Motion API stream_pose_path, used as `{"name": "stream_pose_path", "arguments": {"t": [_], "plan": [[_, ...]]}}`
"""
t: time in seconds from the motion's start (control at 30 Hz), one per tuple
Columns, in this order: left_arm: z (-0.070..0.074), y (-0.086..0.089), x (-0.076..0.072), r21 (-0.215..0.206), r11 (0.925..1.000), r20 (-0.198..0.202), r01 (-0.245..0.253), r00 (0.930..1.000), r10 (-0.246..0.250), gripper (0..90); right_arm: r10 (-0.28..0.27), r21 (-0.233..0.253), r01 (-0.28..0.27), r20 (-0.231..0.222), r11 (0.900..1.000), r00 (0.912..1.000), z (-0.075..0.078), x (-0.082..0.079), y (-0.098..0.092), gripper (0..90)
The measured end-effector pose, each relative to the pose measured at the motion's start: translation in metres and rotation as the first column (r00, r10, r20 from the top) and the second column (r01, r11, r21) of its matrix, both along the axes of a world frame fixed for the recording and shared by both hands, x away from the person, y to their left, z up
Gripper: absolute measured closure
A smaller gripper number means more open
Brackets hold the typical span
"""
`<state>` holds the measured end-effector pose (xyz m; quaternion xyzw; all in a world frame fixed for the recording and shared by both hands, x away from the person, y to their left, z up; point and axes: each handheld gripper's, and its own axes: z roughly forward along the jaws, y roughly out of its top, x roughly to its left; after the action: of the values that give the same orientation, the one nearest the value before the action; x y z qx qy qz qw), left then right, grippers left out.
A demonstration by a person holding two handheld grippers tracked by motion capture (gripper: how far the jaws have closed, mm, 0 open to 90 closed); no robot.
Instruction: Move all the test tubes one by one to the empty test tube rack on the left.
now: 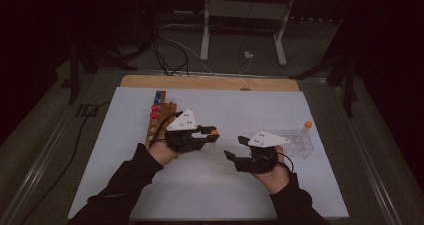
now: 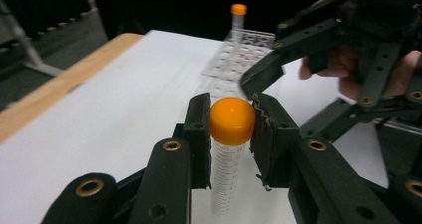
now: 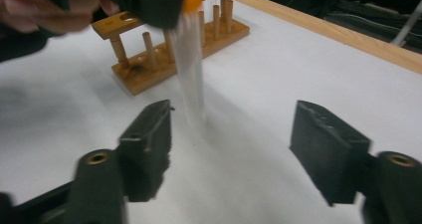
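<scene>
Midway over the desk, the left gripper (image 2: 232, 134) pinches the orange-capped clear plastic tube (image 2: 230, 149) by its cap, held upright. The right gripper (image 3: 231, 144), jaws spread, faces it; a handover toward the clear rack (image 1: 299, 141) near the desk's right edge seems next.

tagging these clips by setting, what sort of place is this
Probably a lab-style test bench in a dark room: a wooden tube rack, a clear plastic rack and an orange-capped tube held in the left claw, all on a white-covered table.
</scene>
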<state>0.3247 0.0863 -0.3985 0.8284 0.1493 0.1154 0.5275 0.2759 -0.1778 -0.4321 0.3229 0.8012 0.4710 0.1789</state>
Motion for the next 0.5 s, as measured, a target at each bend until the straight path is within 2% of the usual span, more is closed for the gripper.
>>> {"name": "stream_pose_path", "arguments": {"t": [0.17, 0.3, 0.4, 0.5], "plan": [[0.011, 0.024, 0.002, -0.009, 0.9980, 0.016, -0.063, 0.9979, 0.063, 71.7, -0.023, -0.006, 0.023, 0.004, 1.000, 0.9997, 0.000, 0.001, 0.001, 14.9], [0.021, 0.044, 0.002, -0.022, 0.9935, 0.031, -0.111, 0.9932, 0.112, 71.7, -0.040, 0.001, 0.040, 0.003, 0.999, 0.9992, 0.000, 0.002, 0.000, 9.7], [0.025, 0.061, 0.003, -0.038, 0.9879, 0.037, -0.151, 0.9877, 0.152, 71.7, -0.048, 0.008, 0.048, -0.001, 0.999, 0.9988, 0.000, 0.002, -0.002, 6.1], [0.028, 0.078, 0.005, -0.050, 0.9788, 0.041, -0.199, 0.9788, 0.201, 71.7, -0.060, 0.013, 0.060, -0.004, 0.998, 0.9982, 0.000, 0.003, -0.004, 2.7]]}}
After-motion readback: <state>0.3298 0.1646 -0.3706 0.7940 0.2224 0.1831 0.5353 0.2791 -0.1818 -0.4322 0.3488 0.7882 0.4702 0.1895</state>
